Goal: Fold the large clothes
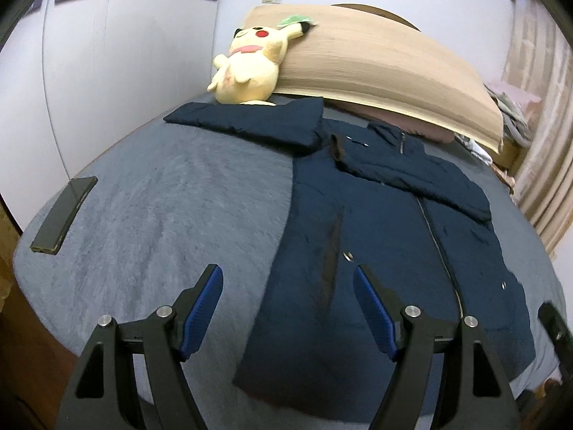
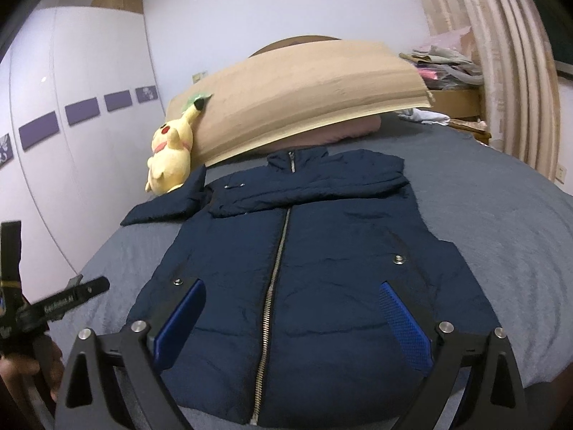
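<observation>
A navy padded jacket (image 2: 304, 268) lies front-up on the grey bed, zipped, collar toward the headboard. Its right sleeve is folded across the chest; the left sleeve (image 1: 250, 122) stretches out sideways toward the plush toy. In the left wrist view the jacket (image 1: 376, 251) fills the middle and right. My left gripper (image 1: 288, 276) hovers open over the jacket's left hem edge, nothing between its blue pads. My right gripper (image 2: 292, 294) is open above the lower front of the jacket, straddling the zipper, and holds nothing. The left gripper's body and a hand (image 2: 39, 322) show at the right wrist view's left edge.
A yellow plush toy (image 1: 247, 68) leans on a large cardboard sheet (image 1: 376, 57) at the headboard. A dark flat phone-like slab (image 1: 64, 215) lies near the bed's left edge. Wardrobe doors stand left; curtains (image 2: 501, 71) and piled clothes (image 2: 444, 61) right.
</observation>
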Demonstrator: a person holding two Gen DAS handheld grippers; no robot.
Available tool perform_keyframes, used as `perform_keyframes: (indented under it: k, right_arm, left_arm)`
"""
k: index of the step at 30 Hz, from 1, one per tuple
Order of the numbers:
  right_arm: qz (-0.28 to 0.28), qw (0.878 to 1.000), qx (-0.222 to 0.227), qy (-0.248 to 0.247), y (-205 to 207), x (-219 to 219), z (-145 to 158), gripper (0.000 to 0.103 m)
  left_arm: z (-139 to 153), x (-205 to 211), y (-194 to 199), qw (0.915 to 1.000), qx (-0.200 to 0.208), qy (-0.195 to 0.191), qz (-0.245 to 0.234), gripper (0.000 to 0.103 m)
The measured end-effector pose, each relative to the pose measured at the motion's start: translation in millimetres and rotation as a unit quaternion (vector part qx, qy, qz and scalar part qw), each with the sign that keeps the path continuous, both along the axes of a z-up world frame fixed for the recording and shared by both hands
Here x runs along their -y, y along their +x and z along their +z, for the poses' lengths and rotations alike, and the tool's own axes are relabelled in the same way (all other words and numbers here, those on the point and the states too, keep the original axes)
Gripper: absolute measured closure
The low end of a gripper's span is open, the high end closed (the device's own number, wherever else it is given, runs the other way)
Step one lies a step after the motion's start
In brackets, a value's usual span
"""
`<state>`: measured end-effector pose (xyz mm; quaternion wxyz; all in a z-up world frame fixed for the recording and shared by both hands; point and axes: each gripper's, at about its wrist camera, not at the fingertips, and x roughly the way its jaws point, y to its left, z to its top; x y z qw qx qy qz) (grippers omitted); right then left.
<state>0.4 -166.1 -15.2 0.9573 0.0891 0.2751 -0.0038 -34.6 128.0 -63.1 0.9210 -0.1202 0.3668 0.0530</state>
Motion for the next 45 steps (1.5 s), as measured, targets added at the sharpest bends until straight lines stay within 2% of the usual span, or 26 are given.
perform_keyframes:
  k: [5,10,15,18,21,23,25,28,30,35,38,40,41,42,43,45]
  right_arm:
    - [0.007,0.999,-0.036,-0.002,19.8,-5.0,-16.3,0.004]
    - [0.007,0.998,-0.058,-0.015,33.9,-5.6,-28.4,0.004]
    - [0.001,0.997,-0.07,-0.019,49.8,-4.0,-36.3,0.004]
    - [0.003,0.997,-0.078,-0.029,58.0,-5.7,-42.0,0.004]
    - [0.002,0.995,-0.09,-0.029,66.5,-4.8,-50.0,0.004]
    - [0.004,0.995,-0.098,-0.031,72.1,-4.8,-54.3,0.004]
    - [0.007,0.994,-0.104,-0.034,78.3,-5.3,-57.9,0.004]
    - [0.014,0.993,-0.113,-0.039,86.2,-7.5,-61.8,0.004]
    - [0.019,0.992,-0.117,-0.039,90.7,-8.9,-63.9,0.004]
    - [0.03,0.992,-0.121,-0.032,96.3,-11.4,-66.3,0.004]
    - [0.038,0.991,-0.121,-0.031,98.2,-13.1,-66.7,0.004]
    - [0.04,0.991,-0.123,-0.029,99.7,-13.4,-68.9,0.004]
    - [0.04,0.991,-0.125,-0.027,100.4,-12.8,-70.4,0.004]
    - [0.041,0.991,-0.126,-0.025,100.4,-12.6,-71.1,0.004]
    - [0.042,0.991,-0.125,-0.024,100.0,-12.1,-71.4,0.004]
    - [0.042,0.991,-0.125,-0.024,99.5,-11.0,-71.0,0.004]
  left_arm:
    - [-4.2,-29.4,35.1,0.9996,0.003,-0.023,0.015,0.027]
    - [-7.5,-69.9,82.4,0.9966,0.012,-0.071,0.041,0.027]
    - [-6.4,-117.6,136.5,0.9869,0.026,-0.149,0.055,0.027]
    - [-8.5,-152.8,172.1,0.9736,0.036,-0.217,0.062,0.027]
    - [-28.1,-193.0,208.8,0.9453,0.021,-0.315,0.084,0.027]
    - [-45.9,-216.5,229.8,0.9218,0.009,-0.372,0.109,0.027]
    - [-56.9,-232.7,247.6,0.9057,0.008,-0.405,0.125,0.027]
    - [-69.7,-248.3,272.8,0.8877,0.005,-0.438,0.141,0.027]
    - [-73.0,-255.9,287.3,0.8814,0.011,-0.449,0.145,0.027]
    - [-84.8,-271.6,316.5,0.8813,0.02,-0.439,0.173,0.028]
    - [-98.1,-277.3,325.0,0.8751,0.019,-0.444,0.191,0.028]
    - [-104.4,-277.0,329.1,0.878,0.018,-0.437,0.195,0.033]
    - [-105.7,-275.3,330.4,0.8816,0.015,-0.429,0.197,0.055]
    - [-105.7,-273.0,337.1,0.898,-0.013,-0.388,0.207,0.086]
    - [-104.8,-270.1,341.9,0.9094,-0.028,-0.359,0.207,0.088]
    - [-98.8,-265.9,347.9,0.9235,-0.032,-0.325,0.202,0.093]
